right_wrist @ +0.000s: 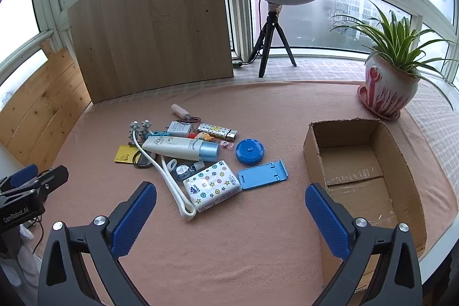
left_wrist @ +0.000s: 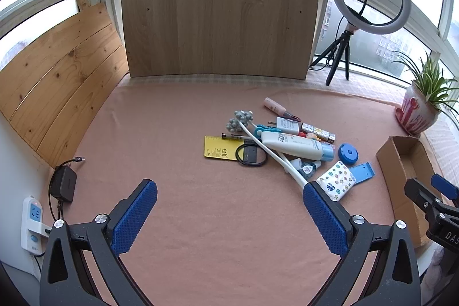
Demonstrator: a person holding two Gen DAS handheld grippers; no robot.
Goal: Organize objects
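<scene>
1. Clutter sits mid-worktop [left_wrist: 178, 208]: lotion tube [right_wrist: 180, 147], tissue pack [right_wrist: 212, 185], blue phone stand [right_wrist: 262, 174], round blue case [right_wrist: 249, 151].
2. Cardboard box [right_wrist: 401, 162] lies open by the right edge, apart from the pile.
3. I have my left claw [left_wrist: 229, 215] and right claw [right_wrist: 231, 215] spread wide, empty, over bare cloth.
4. Smaller items behind the tube I can't identify, probably.
</scene>
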